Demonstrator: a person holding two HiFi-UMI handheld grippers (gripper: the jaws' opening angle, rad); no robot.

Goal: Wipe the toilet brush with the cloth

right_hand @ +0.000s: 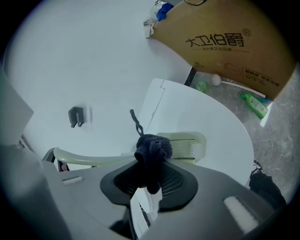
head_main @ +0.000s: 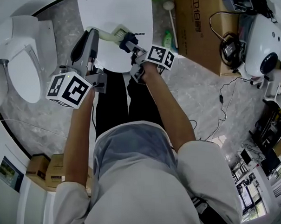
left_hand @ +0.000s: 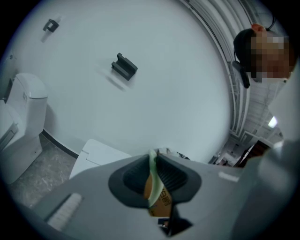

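Toilet brush (head_main: 109, 34) pale green, curved handle, level over white surface (head_main: 133, 11) | left gripper (left_hand: 153, 180) pinching handle | right gripper (right_hand: 149, 185) clamped on bunched dark cloth (right_hand: 152, 151) against bristle head | arms extended forward, close together

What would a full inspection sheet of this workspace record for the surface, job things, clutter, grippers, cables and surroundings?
Surface: white table, below both grippers.
Job's things: brush held above the table; cloth bunched by the brush head, contact cannot be told.
Clutter: green bottle and cardboard box beyond the table.
Grippers: left gripper shut on the brush handle; right gripper shut on the cloth.
Cables: black cable trailing over the floor at the right.
Surroundings: toilet at the left; white machine at the right.
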